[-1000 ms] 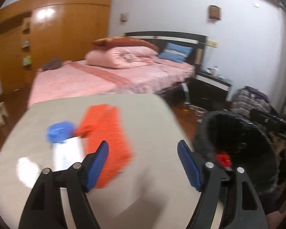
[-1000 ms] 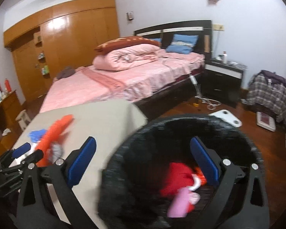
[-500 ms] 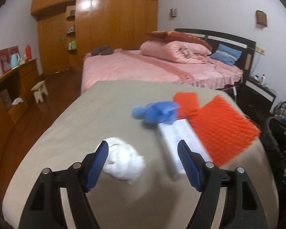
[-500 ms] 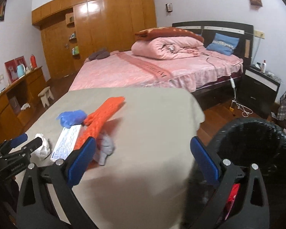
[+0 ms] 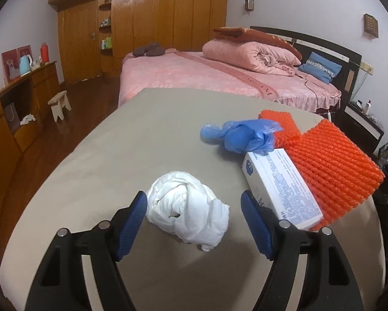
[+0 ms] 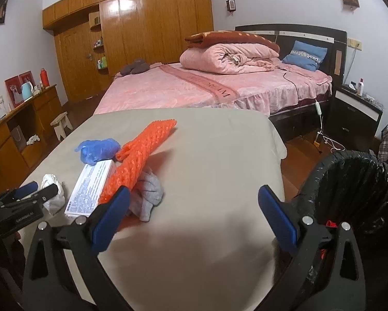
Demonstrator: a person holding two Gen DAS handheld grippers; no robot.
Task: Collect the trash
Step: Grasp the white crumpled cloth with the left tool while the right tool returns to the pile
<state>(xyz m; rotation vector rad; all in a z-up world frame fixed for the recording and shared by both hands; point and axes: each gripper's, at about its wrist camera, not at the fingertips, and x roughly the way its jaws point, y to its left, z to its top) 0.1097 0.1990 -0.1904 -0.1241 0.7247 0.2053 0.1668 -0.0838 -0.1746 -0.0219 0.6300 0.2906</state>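
A crumpled white tissue wad (image 5: 188, 215) lies on the beige table (image 5: 142, 134), between the open fingers of my left gripper (image 5: 194, 220). Behind it lie a white printed box (image 5: 282, 186), a blue plastic glove (image 5: 240, 134) and an orange foam net sheet (image 5: 331, 165). In the right wrist view my right gripper (image 6: 194, 215) is open and empty over the table's near edge. A grey rag (image 6: 148, 194) lies under the orange sheet (image 6: 142, 158). The black-lined trash bin (image 6: 354, 189) stands right of the table. My left gripper (image 6: 30, 191) shows at the tissue (image 6: 51, 189).
A pink bed (image 6: 219, 88) with a rolled quilt stands behind the table. A dark nightstand (image 6: 354, 119) is at the right, a wooden wardrobe (image 6: 142, 33) and a low cabinet (image 6: 20, 127) at the left. A small stool (image 6: 61, 124) stands on the wood floor.
Both grippers swung left from the bin toward the table. My left gripper closed in on the white tissue, which now sits between its fingers. My right gripper left the bin's opening.
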